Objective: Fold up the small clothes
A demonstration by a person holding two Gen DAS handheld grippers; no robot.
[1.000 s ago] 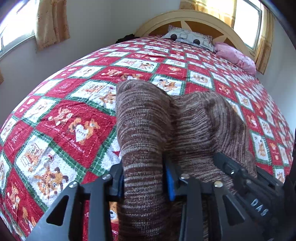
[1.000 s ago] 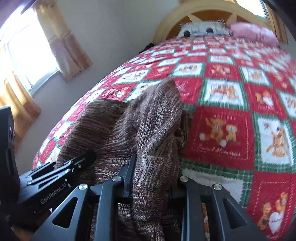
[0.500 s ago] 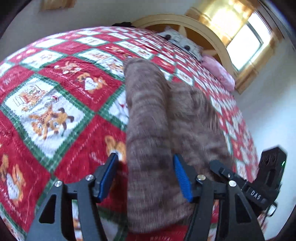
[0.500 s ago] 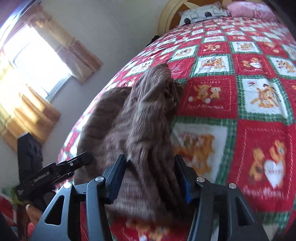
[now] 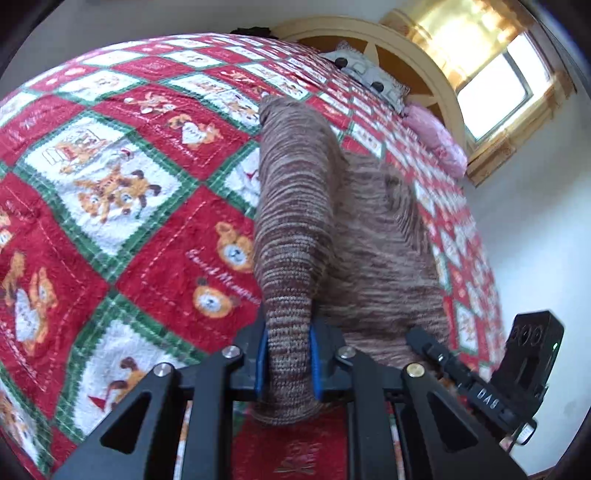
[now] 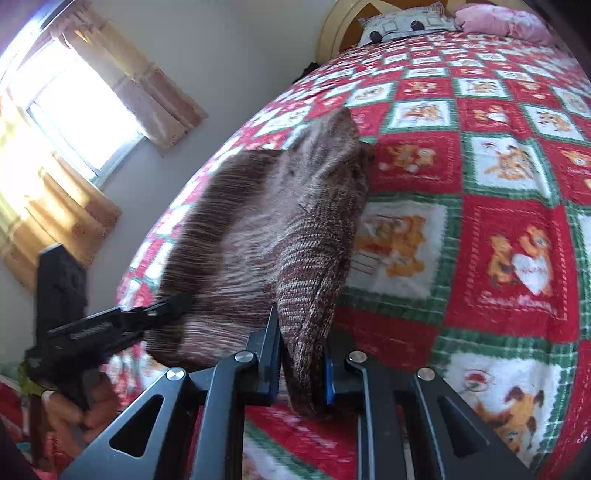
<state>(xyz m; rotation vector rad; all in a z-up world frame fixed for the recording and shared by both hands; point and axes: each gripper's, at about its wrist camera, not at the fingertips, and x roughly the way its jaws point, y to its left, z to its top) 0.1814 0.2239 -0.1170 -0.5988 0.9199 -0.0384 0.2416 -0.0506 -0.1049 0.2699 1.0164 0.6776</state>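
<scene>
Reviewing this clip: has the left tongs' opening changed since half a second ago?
Yes. The left tongs were spread clear of the brown knit garment; now their blue pads are closing in and pressing its near edge against the quilt behind.

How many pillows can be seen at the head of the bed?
2. A white pillow with black dots leans on the headboard, and a pink pillow lies to its right in the right wrist view. Others may be hidden.
</scene>
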